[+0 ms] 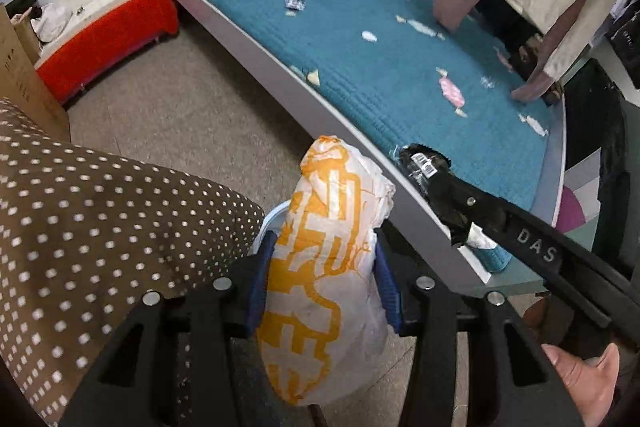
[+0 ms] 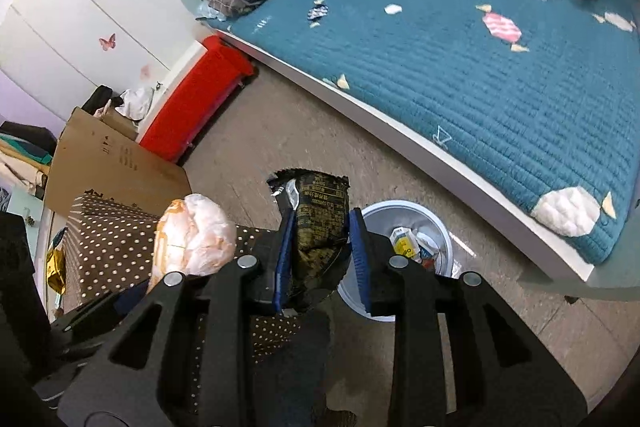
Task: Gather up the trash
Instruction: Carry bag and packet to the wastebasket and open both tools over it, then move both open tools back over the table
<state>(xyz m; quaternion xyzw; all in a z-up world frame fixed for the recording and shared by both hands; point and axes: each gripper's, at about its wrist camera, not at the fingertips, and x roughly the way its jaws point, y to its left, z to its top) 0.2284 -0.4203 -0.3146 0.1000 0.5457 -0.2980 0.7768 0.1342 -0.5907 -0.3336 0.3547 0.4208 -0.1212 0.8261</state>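
**Both pieces in hand, bin not yet fed**

I have the orange-and-white wrapper (image 1: 324,267) pinched in the left gripper (image 1: 324,283), and the dark snack packet (image 2: 320,227) sits between the right gripper's (image 2: 320,247) part-open jaws. The bin (image 2: 440,227), just right of it on the floor, already holds scraps; both drops remain.

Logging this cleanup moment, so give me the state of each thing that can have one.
left gripper: shut on the orange-and-white wrapper, held up.
right gripper: jaws around the dark snack packet, crumpled.
trash bin: on the floor, holding some trash.
bedspread: flat on the bed.
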